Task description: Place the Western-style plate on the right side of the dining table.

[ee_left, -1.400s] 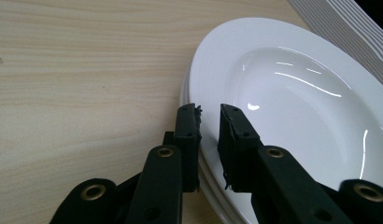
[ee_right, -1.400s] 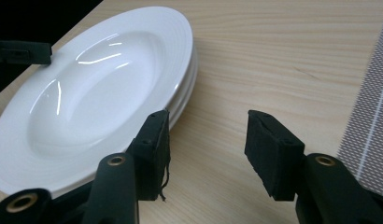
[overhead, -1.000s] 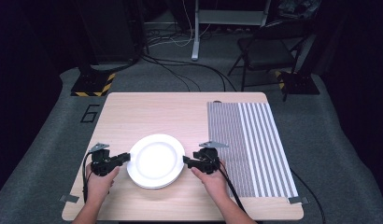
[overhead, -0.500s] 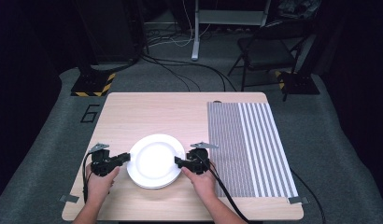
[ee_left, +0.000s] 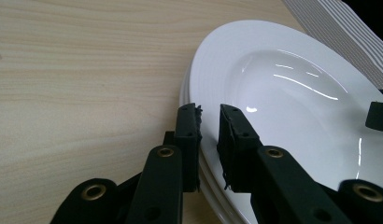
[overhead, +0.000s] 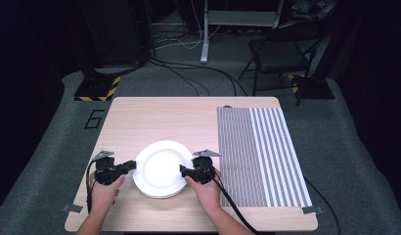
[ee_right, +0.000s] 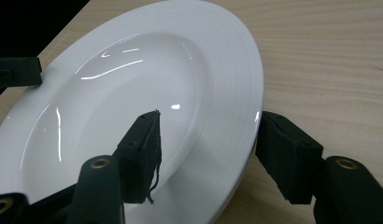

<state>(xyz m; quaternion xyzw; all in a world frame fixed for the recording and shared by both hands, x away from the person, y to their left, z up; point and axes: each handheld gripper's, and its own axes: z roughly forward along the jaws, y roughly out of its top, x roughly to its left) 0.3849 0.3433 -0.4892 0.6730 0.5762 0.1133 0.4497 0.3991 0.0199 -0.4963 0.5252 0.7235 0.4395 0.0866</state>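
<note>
White china is the matter in hand: a stack of plates (overhead: 160, 168) sits on the wooden table (overhead: 154, 117), just left of the striped mat (overhead: 259, 154). The left gripper (overhead: 132, 165) is already clamped on the top plate's left rim, one jaw above and one below. The right gripper (overhead: 185, 171) straddles the opposite rim with its jaws apart, one over the plate's face and one outside the edge; they have just been opening, and the pads do not press yet. So one side is secured, and I judge that closing the right jaws and lifting the plate remain. On the floor left of the table, a "6" (overhead: 94, 119) is marked.
</note>
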